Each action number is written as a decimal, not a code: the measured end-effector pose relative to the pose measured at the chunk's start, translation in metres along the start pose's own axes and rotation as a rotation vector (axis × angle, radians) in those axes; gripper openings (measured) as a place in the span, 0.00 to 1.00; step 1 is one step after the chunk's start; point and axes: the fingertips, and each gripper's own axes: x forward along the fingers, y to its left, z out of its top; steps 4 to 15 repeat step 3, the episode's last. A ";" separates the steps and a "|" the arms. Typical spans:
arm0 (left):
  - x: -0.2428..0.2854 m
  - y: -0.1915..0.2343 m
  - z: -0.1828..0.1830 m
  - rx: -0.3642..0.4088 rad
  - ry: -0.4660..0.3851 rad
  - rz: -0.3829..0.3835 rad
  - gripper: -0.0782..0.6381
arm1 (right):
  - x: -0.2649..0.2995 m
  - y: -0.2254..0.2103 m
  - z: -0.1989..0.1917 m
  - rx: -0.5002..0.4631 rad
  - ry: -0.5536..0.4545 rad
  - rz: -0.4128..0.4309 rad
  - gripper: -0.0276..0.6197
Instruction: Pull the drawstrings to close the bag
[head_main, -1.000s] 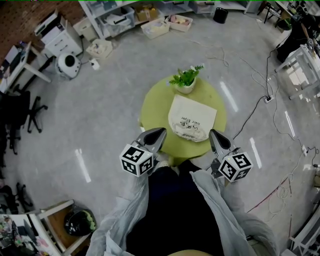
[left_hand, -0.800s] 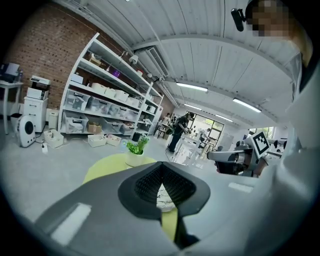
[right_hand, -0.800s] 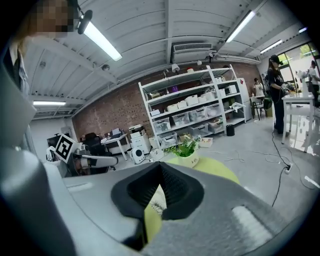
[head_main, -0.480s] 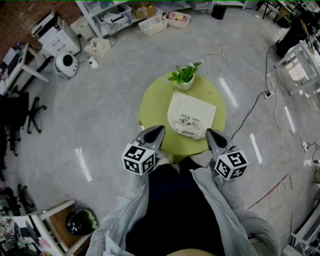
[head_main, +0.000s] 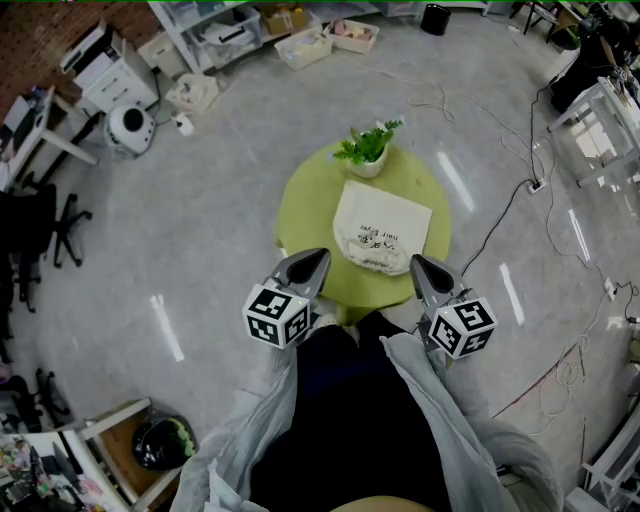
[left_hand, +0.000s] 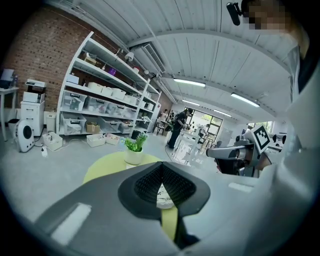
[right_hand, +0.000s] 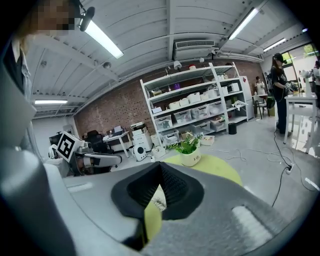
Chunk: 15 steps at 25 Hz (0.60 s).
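Cream bag (head_main: 383, 236) on green table (head_main: 303, 215)

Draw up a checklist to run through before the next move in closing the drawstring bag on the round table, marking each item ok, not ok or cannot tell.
1. Bag lies on the table: ok.
2. Left gripper open to take a string: not ok, jaws shut, nothing between them.
3. Right gripper open: not ok, jaws shut, nothing between them.
4. Drawstrings located: cannot tell, too small to make out.
5. Potted plant off the bag: ok, it stands beyond the bag's far end.
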 end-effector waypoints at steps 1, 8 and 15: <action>0.000 0.000 0.000 0.000 0.000 -0.001 0.13 | 0.000 0.000 0.000 0.000 0.001 0.000 0.05; 0.001 -0.001 0.000 -0.001 0.000 -0.002 0.13 | 0.000 -0.001 -0.001 0.002 0.003 0.000 0.05; 0.001 -0.001 0.000 -0.001 0.000 -0.002 0.13 | 0.000 -0.001 -0.001 0.002 0.003 0.000 0.05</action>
